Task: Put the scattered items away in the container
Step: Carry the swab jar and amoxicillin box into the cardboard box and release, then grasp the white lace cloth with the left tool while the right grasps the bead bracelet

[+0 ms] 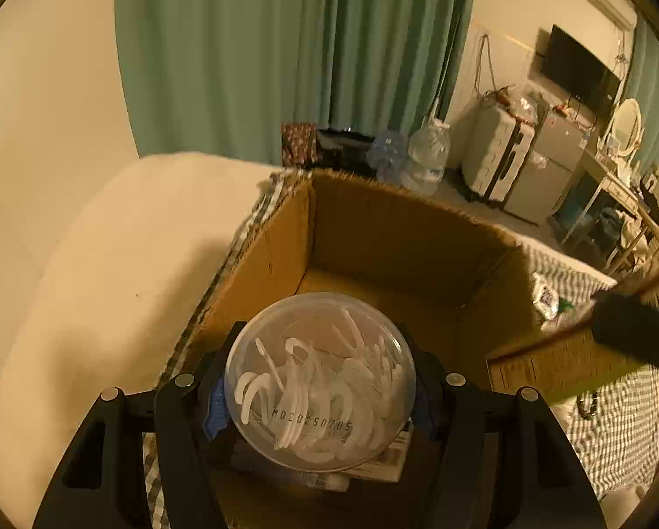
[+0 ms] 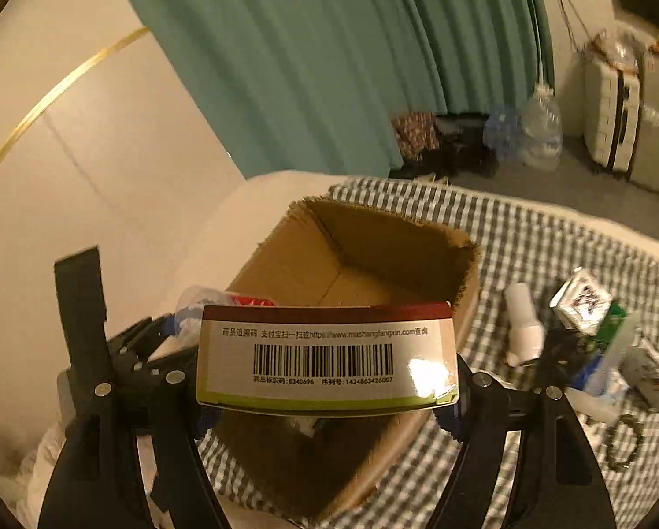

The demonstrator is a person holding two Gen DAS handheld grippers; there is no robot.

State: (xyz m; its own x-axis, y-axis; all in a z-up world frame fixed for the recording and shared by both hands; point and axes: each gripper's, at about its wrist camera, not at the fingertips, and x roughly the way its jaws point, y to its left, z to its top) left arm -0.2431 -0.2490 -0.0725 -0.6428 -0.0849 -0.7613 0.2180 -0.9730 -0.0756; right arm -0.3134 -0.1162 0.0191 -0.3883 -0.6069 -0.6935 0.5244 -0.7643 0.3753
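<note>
Cardboard box [image 1: 400, 238]: open-topped, on checked bedspread [image 2: 549, 238], ahead of and below both hand-held grippers. Left hand-held gripper [image 1: 320, 383]: clamped on clear round tub of dental floss picks [image 1: 320, 381], held over near end of box. Right hand-held gripper [image 2: 327, 357]: clamped on medicine carton [image 2: 327, 357], barcode side facing camera, above near box rim. Scattered to right of right hand-held gripper: white bottle [image 2: 523, 326], small packets [image 2: 580, 299].

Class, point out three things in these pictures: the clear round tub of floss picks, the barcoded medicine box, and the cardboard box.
Floss tub [image 1: 320, 381], left wrist view: clear lid.
Medicine box [image 2: 325, 357], right wrist view: barcode face.
Cardboard box [image 2: 373, 238], right wrist view: inner far wall.
</note>
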